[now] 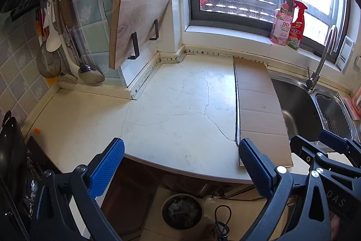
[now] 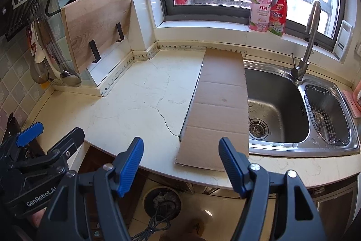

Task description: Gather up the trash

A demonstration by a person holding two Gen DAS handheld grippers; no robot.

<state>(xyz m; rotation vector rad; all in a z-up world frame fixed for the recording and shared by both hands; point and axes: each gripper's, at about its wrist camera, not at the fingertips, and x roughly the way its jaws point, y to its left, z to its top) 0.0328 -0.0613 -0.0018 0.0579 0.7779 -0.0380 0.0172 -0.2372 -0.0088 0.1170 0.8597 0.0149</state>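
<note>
A flat brown cardboard sheet [image 1: 259, 110] lies on the white countertop [image 1: 171, 105], its right edge over the sink; it also shows in the right wrist view [image 2: 221, 105]. A round trash bin [image 1: 182, 211] with crumpled waste stands on the floor below the counter edge, also seen in the right wrist view [image 2: 162, 200]. A small orange scrap [image 1: 37, 130] lies at the counter's left edge. My left gripper [image 1: 180, 164] is open and empty above the counter's front edge. My right gripper [image 2: 181, 162] is open and empty, just before the cardboard's near end.
A steel sink [image 2: 282, 105] with faucet [image 2: 309, 42] is at right. A cutting board [image 1: 137, 19] leans on the wall rack, utensils [image 1: 67, 46] hang at left. Two bottles [image 2: 268, 8] stand on the windowsill. A black pan [image 1: 11, 150] sits far left. A cable [image 2: 155, 223] lies on the floor.
</note>
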